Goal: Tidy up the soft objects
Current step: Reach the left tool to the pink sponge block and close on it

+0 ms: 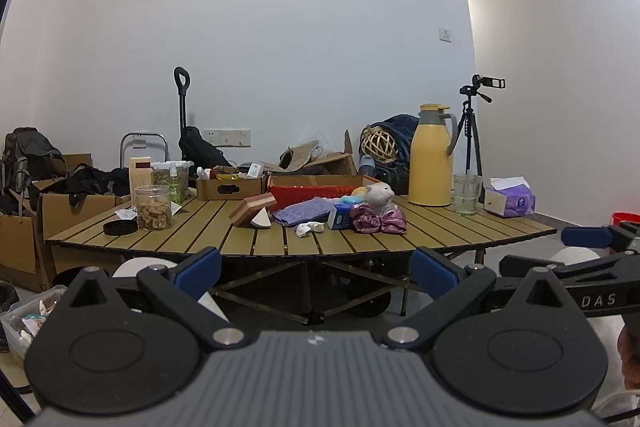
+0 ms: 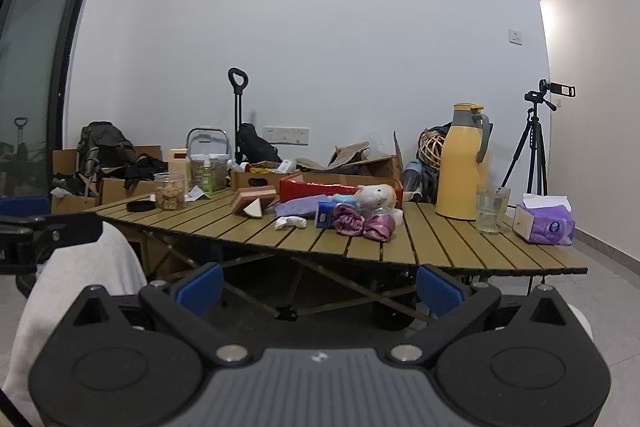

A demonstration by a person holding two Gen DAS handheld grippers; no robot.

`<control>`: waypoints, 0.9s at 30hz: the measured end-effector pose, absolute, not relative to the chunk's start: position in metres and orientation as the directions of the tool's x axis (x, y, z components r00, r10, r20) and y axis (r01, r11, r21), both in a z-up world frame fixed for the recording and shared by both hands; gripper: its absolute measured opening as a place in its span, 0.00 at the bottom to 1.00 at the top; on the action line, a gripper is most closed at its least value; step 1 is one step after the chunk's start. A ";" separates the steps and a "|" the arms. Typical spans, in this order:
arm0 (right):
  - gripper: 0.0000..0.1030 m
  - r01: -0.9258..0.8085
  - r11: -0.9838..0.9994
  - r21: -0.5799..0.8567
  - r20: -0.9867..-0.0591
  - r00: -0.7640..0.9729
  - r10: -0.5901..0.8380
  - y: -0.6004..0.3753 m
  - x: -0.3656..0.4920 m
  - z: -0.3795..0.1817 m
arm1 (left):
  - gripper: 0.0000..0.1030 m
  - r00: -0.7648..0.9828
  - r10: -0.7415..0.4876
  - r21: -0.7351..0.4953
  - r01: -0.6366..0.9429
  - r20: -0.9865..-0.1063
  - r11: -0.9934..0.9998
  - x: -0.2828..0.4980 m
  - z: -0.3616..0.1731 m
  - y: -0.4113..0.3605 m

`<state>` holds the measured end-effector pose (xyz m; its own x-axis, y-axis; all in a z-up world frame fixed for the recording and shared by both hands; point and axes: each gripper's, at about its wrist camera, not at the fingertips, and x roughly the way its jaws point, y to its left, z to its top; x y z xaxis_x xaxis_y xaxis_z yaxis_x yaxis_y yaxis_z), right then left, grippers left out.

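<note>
Here, both grippers — left gripper (image 1: 316,269), right gripper (image 2: 320,287) — hold fingers spread wide, gripping nothing.

On the slatted wooden table (image 2: 436,247) one white plush toy (image 2: 374,195), one shiny pink satin cloth bundle (image 2: 362,225), one folded lavender knit cloth (image 2: 298,206), one crumpled white sock (image 2: 290,223) and one small blue tissue packet (image 2: 325,215) cluster near the centre, with one red cardboard tray (image 2: 304,189) at their 12 o'clock. Toward 3 o'clock stand one yellow thermos jug (image 2: 462,163), one clear drinking glass (image 2: 491,209) and one purple tissue pack (image 2: 544,225). Toward 9 o'clock are one clear jar of brown snacks (image 2: 170,191) and one black round lid (image 2: 141,206); two grippers with blue pads, the left gripper (image 1: 316,267) and the right gripper (image 2: 320,285), both gape with nothing between them.
</note>
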<state>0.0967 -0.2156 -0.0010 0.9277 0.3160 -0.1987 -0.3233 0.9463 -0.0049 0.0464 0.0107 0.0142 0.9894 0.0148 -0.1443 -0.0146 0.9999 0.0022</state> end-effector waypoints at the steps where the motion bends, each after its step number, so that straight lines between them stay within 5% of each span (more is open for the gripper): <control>1: 1.00 -0.319 0.948 -0.003 -0.201 0.929 0.311 -0.215 0.102 0.000 | 1.00 0.989 0.016 -0.002 -0.017 -0.149 1.000 0.053 0.015 0.012; 27: 1.00 -0.336 0.940 0.051 -0.280 0.899 0.337 -0.179 0.359 0.005 | 1.00 0.940 0.084 -0.120 -0.130 -0.330 0.984 0.329 0.015 0.084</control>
<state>0.3589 -0.1787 0.0048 0.8990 0.3367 -0.2802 -0.3363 0.9404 0.0512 0.3291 0.0842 0.0152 0.9403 0.0839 -0.3299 -0.1300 0.9842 -0.1201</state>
